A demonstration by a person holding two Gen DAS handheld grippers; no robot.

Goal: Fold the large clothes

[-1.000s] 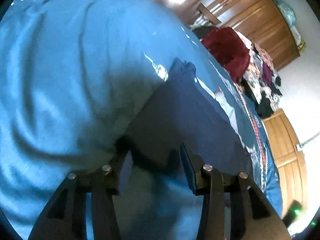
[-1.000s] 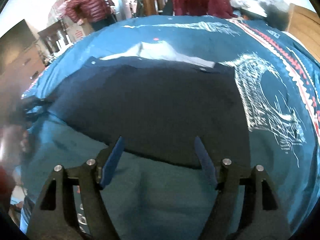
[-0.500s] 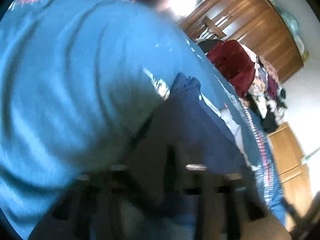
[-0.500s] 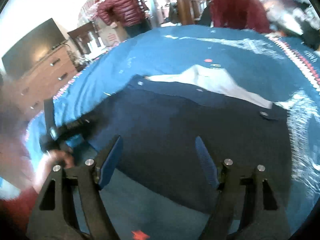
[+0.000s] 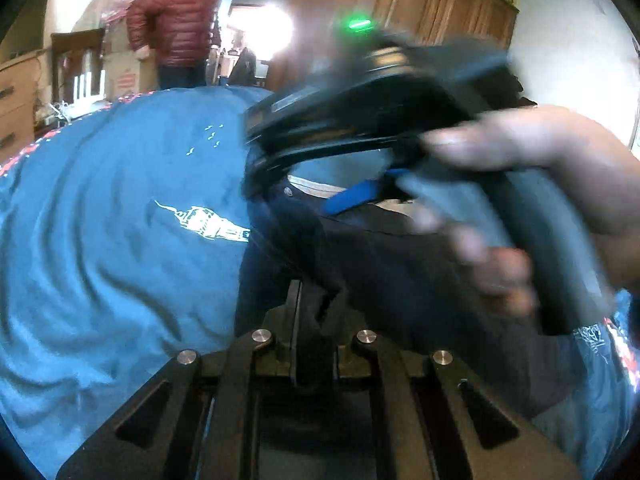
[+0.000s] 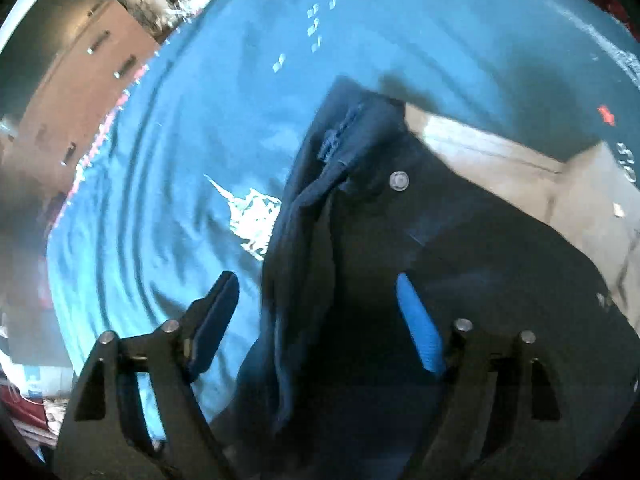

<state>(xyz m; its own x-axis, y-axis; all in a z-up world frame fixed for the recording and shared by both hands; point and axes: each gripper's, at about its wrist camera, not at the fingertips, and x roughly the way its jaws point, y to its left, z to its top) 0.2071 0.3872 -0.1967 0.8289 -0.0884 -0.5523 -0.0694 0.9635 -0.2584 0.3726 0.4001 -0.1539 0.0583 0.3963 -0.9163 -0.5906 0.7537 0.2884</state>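
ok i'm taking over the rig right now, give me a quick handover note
Left gripper: shut on a bunched edge of the navy garment.
Right gripper: open, fingers astride the garment's raised fold, gripping nothing.
Garment lies on the blue bedspread, button and pale lining showing.
Done: left edge pinched and lifted; no neat fold visible.
Left: probably close the right gripper on the cloth, carry the edge across, flatten.
A bystander stands past the bed.
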